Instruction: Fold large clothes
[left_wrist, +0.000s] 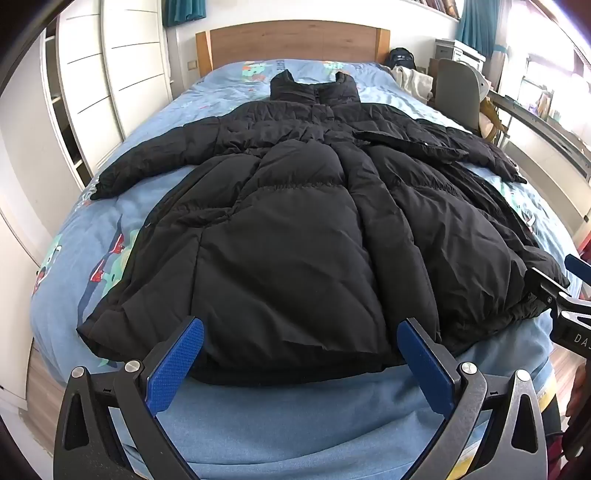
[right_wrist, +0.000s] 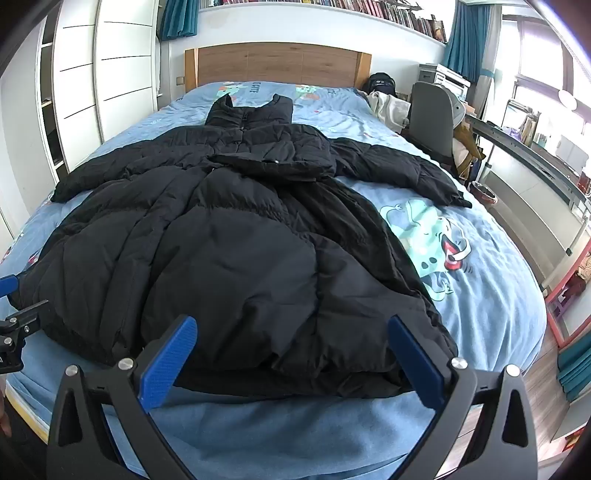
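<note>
Left claw (left_wrist: 300, 343) and right claw (right_wrist: 291, 339) gape wide, empty.

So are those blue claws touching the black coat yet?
Cannot tell: both grippers, left gripper and right gripper, hover open at the black coat's hem; no clear gap or contact.

Puffer coat (left_wrist: 295, 221) on the bed (left_wrist: 295, 424), collar toward the headboard (left_wrist: 291, 44), hem at the foot edge; sleeves toward both side edges.
</note>
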